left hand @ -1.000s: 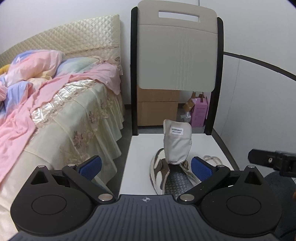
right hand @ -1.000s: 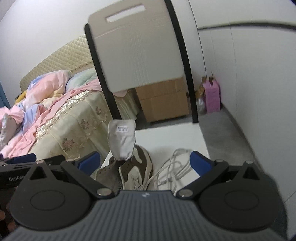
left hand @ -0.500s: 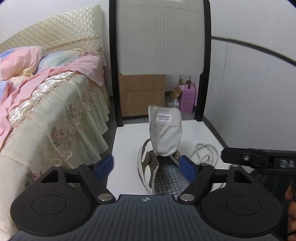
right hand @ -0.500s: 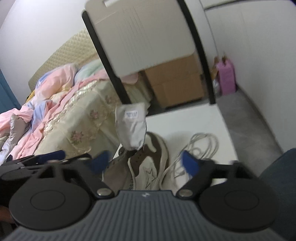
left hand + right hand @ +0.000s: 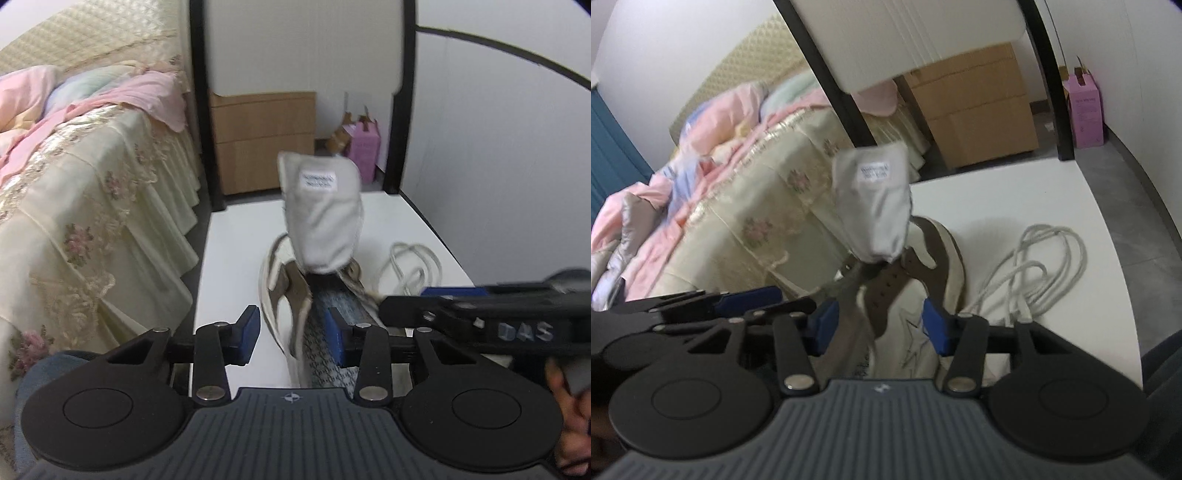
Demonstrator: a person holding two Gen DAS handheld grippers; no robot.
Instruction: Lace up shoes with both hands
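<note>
A cream and brown shoe (image 5: 280, 295) stands on the white chair seat (image 5: 236, 251), its grey tongue (image 5: 321, 221) pulled upright. A loose white lace (image 5: 413, 266) lies coiled on the seat to its right. My left gripper (image 5: 291, 334) straddles the shoe's left eyelet flap; its jaws are closing, with gaps still showing beside the pads. My right gripper (image 5: 881, 326) straddles the right side of the shoe (image 5: 942, 266), its jaws closing too, not visibly pressing. The lace (image 5: 1041, 266) lies just beyond its right finger. Each gripper shows at the edge of the other's view.
A bed (image 5: 92, 206) with a floral skirt and pink bedding runs along the left. The chair back (image 5: 303, 48) rises behind the shoe. A wooden cabinet (image 5: 262, 140) and a pink box (image 5: 364, 147) stand beyond; a white wall (image 5: 498, 166) closes the right.
Both grippers came down and forward to the shoe, and their jaws narrowed from wide open. The shoe's sides now sit between the pads. The right gripper moved in close beside the left.
</note>
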